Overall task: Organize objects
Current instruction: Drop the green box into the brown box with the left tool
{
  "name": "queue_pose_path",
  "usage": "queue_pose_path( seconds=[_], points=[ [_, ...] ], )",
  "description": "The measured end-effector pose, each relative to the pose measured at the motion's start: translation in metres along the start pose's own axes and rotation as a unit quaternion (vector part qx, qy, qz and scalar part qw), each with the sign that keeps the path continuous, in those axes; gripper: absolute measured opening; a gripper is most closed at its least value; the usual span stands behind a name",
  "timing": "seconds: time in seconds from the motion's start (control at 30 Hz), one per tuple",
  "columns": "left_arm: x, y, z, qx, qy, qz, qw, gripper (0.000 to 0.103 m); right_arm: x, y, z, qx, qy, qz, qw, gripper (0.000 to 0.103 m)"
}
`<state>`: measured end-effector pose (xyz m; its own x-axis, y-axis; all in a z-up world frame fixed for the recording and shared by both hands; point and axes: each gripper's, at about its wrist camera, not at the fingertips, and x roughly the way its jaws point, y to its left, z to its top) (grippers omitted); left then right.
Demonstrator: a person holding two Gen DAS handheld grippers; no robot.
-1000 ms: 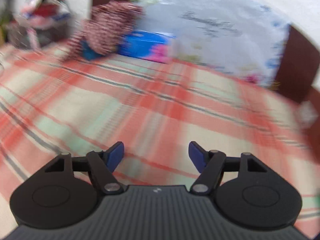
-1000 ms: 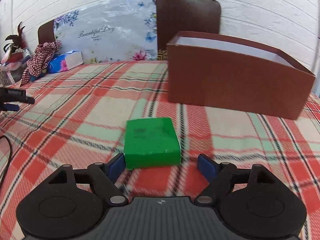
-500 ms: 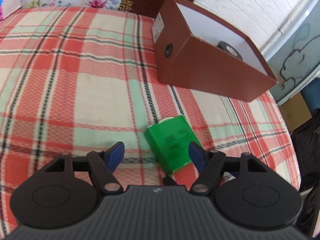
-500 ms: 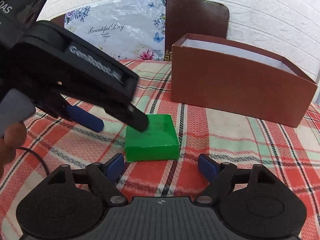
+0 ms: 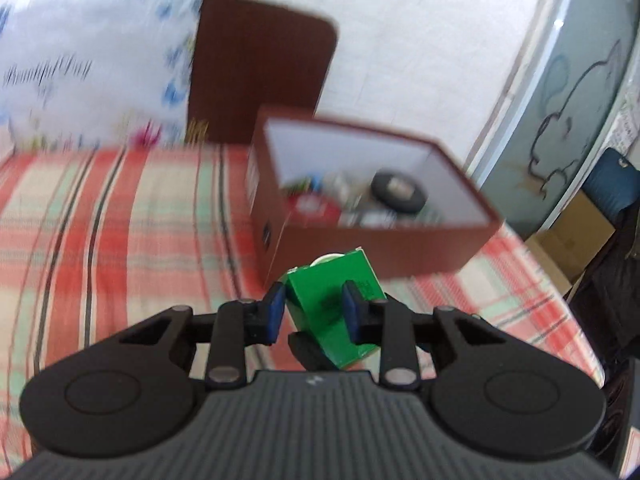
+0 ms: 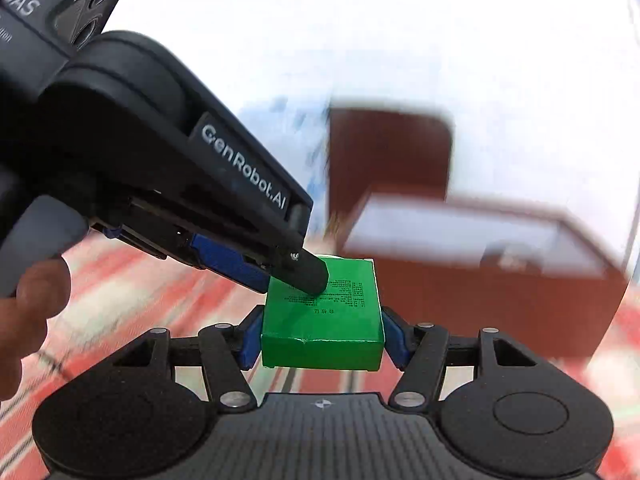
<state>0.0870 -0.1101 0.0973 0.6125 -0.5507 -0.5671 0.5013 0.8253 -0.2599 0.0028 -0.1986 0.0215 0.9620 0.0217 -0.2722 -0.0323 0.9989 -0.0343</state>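
A flat green box [image 6: 322, 314] is held off the checked cloth by both grippers. My right gripper [image 6: 316, 338] is shut on its two side edges. My left gripper [image 5: 314, 312] is shut on the same green box [image 5: 334, 300], and in the right wrist view it [image 6: 296, 270] pinches the box's top and bottom at the far left corner. The open brown cardboard box [image 5: 372, 200] stands just beyond, with several small items inside; it also shows blurred in the right wrist view [image 6: 480, 256].
The red, green and cream checked tablecloth [image 5: 120, 220] spreads to the left. A brown chair back [image 5: 260, 72] and a floral panel [image 5: 80, 80] stand at the back. A cardboard box [image 5: 568, 236] sits on the floor to the right.
Both grippers have closed on the green box and lifted it off the cloth toward the brown box. Half a second ago both were open around it as it lay on the cloth.
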Motion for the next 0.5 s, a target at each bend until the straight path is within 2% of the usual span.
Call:
queue_pose_path(
  seconds=[0.1, 0.23, 0.27, 0.3, 0.33, 0.4, 0.47, 0.5],
  points=[
    [0.013, -0.014, 0.033, 0.029, -0.029, -0.005, 0.9991, 0.033, 0.02, -0.018, 0.023, 0.002, -0.037, -0.019, 0.999, 0.06],
    [0.055, -0.022, 0.066, 0.032, -0.052, -0.006, 0.9981, 0.033, 0.065, -0.033, 0.043, -0.003, -0.049, -0.05, 0.998, 0.062],
    [0.069, -0.023, 0.072, 0.029, -0.051, -0.002, 0.9982, 0.035, 0.079, -0.034, 0.044, -0.012, -0.048, -0.062, 0.997, 0.067],
    [0.084, -0.024, 0.076, 0.033, -0.047, 0.005, 0.9984, 0.041, 0.094, -0.035, 0.043, -0.022, -0.042, -0.077, 0.996, 0.073],
    [0.098, -0.026, 0.079, 0.039, -0.037, 0.02, 0.9984, 0.043, 0.107, -0.037, 0.041, -0.03, -0.031, -0.091, 0.995, 0.075],
    [0.114, -0.026, 0.077, 0.034, -0.005, 0.053, 0.998, 0.043, 0.118, -0.044, 0.039, -0.021, -0.008, -0.112, 0.993, 0.07],
    [0.107, -0.02, 0.068, 0.013, -0.01, 0.021, 0.9996, 0.048, 0.106, -0.053, 0.035, 0.011, -0.017, -0.104, 0.994, 0.072],
    [0.102, -0.019, 0.064, 0.014, -0.011, 0.019, 0.9997, 0.056, 0.099, -0.053, 0.032, 0.018, -0.022, -0.101, 0.994, 0.074]
  ],
)
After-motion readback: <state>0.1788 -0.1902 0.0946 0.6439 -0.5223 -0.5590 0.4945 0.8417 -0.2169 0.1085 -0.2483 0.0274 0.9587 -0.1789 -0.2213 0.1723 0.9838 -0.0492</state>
